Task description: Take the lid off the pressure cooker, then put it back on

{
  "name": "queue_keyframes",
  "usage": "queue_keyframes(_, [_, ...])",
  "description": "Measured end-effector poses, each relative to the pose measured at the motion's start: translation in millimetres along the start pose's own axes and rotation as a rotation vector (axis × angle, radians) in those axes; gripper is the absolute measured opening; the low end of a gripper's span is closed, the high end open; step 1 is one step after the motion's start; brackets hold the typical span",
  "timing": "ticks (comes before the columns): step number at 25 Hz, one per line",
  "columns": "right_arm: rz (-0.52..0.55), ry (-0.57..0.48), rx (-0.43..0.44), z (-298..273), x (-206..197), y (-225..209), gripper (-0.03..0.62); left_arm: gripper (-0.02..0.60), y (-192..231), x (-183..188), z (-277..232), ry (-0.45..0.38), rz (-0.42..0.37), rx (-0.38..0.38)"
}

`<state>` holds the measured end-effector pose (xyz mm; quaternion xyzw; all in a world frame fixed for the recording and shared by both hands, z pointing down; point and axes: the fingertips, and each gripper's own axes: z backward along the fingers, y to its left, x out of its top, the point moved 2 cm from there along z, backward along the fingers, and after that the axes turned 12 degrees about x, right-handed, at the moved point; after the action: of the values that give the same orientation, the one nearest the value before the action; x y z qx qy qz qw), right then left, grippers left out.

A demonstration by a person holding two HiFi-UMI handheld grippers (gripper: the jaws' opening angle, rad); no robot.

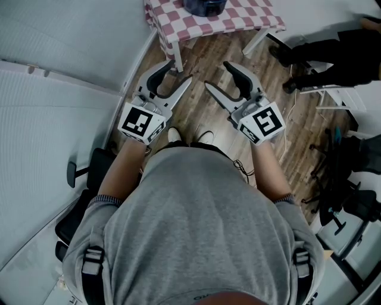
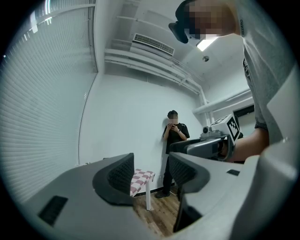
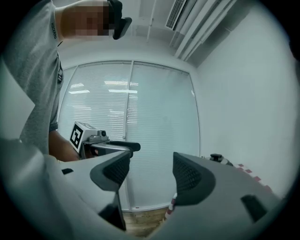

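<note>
The dark pressure cooker (image 1: 205, 6) stands on a small table with a red-and-white checked cloth (image 1: 178, 24) at the top edge of the head view, well beyond both grippers. In the right gripper view only its black lid knob (image 3: 216, 157) peeks over the right jaw. My left gripper (image 1: 180, 70) and right gripper (image 1: 216, 74) are held side by side in front of my body, above the wooden floor. Both are open with nothing between the jaws. The left gripper view shows its open jaws (image 2: 151, 171) framing the table (image 2: 140, 180).
A person in black (image 2: 174, 140) stands against the white wall beyond the table. White blinds (image 1: 59, 89) run along the left. Black chair bases and cables (image 1: 333, 179) lie on the wooden floor at the right.
</note>
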<state>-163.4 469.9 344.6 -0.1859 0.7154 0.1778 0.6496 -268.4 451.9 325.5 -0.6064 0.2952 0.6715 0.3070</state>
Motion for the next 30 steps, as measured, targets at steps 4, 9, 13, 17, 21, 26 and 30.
queue_keyframes(4, [0.0, 0.016, 0.018, 2.1, -1.7, -1.3, 0.351, 0.311, -3.5, 0.4, -5.2, 0.01, -0.002, -0.012])
queue_keyframes(9, [0.004, 0.02, 0.021, 7.5, -2.3, -5.3, 0.357, 0.327, -5.4, -2.9, -9.2, 0.022, 0.007, -0.004])
queue_keyframes(13, [0.005, 0.023, 0.021, 12.7, -3.6, -9.7, 0.36, 0.328, -8.5, -4.2, -14.1, 0.023, 0.01, 0.004])
queue_keyframes(17, [0.008, 0.019, 0.028, 18.7, -2.5, -15.6, 0.364, 0.328, -14.2, -2.7, -20.7, 0.027, 0.002, 0.012])
queue_keyframes(21, [0.019, 0.016, 0.05, 29.1, -3.7, -16.8, 0.363, 0.328, -24.7, -5.6, -23.1, 0.033, -0.002, 0.028])
queue_keyframes(26, [0.021, 0.015, 0.068, 44.4, -7.7, -21.9, 0.362, 0.328, -38.8, -8.3, -28.0, 0.043, -0.002, 0.051])
queue_keyframes(30, [0.008, 0.016, 0.085, 51.9, -14.2, -27.7, 0.364, 0.328, -46.5, -13.1, -33.6, 0.052, -0.004, 0.06])
